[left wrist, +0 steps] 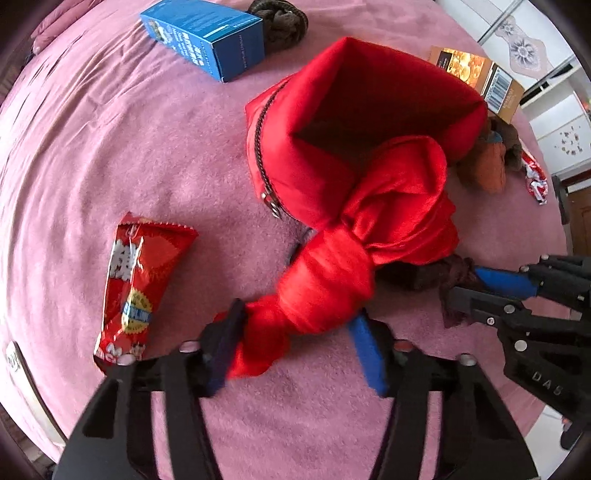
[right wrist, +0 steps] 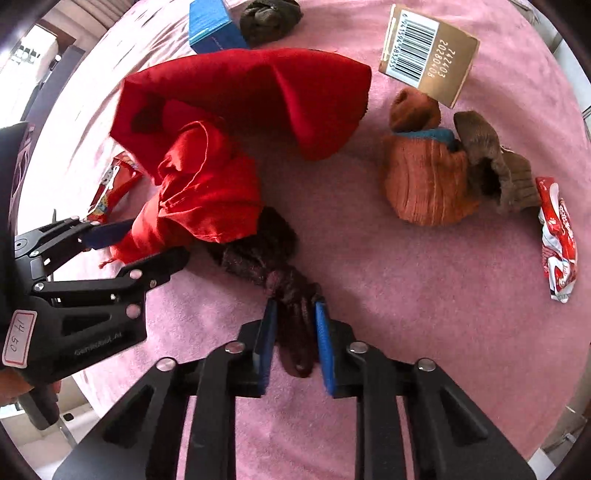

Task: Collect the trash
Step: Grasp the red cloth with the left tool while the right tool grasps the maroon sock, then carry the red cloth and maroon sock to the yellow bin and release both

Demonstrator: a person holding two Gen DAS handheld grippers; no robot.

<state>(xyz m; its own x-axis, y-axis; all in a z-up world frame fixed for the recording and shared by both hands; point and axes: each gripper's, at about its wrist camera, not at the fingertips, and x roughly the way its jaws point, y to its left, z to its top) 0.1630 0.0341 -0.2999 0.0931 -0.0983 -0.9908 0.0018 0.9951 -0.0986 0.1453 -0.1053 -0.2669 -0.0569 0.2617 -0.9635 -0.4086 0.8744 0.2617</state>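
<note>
Our left gripper squeezes the red cloth; our right gripper pinches the dark sock. We should lift both slowly, clear of the wrappers.

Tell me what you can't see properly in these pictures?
- Inside the red bag: left view, too dark.
- Dark sock: its far end hides under the red cloth, right view.
- Blue box: cut off by the top edge, right view.
</note>
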